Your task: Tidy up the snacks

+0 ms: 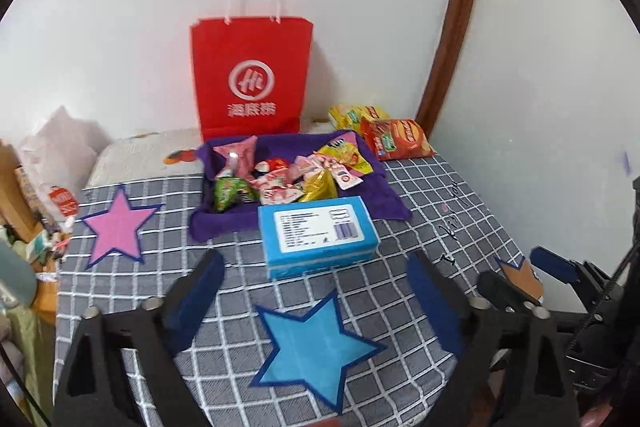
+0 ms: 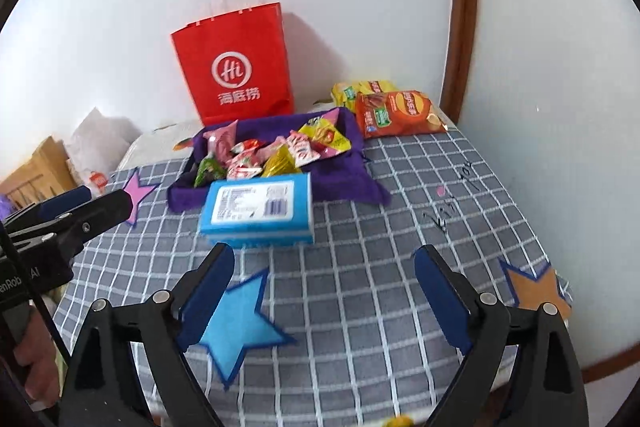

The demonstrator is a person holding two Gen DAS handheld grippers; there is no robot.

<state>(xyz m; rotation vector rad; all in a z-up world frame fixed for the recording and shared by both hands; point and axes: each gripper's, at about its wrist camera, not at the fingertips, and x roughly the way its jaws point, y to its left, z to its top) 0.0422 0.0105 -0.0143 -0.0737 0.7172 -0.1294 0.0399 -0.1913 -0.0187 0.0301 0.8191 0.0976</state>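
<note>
Both grippers empty rn. Left gripper (image 1: 316, 291) has its jaws wide apart, nothing btwn them, hanging over the blue star (image 1: 316, 343) on the checked cloth (image 1: 432, 195). Right gripper (image 2: 324, 287) same: jaws spread, nothing held, pointing at the near edge of the blue box (image 2: 258, 211).

Snacks (image 1: 288, 175) sit piled in the purple tray (image 1: 224, 223), mid-table, just past the box, w/ the red bag (image 1: 250, 75) standing behind against the wall. Two chip bags (image 2: 396, 111) lie far right, outside the tray, one partly on the other.

My read on handling: small sachets are light, crinkly, slick foil, so they'll slide and bunch; I'd pinch a sealed edge or corner, not the puffy middle. Chip bags are light but air-filled and fragile inside, so grab the crimped top seam, gentle squeeze. Box looks stiff w/ flat sides; probably the easiest grip, across its short width. Tray is soft fabric, walls will likely flop if I snag them. Can't tell if the red bag holds anything.
</note>
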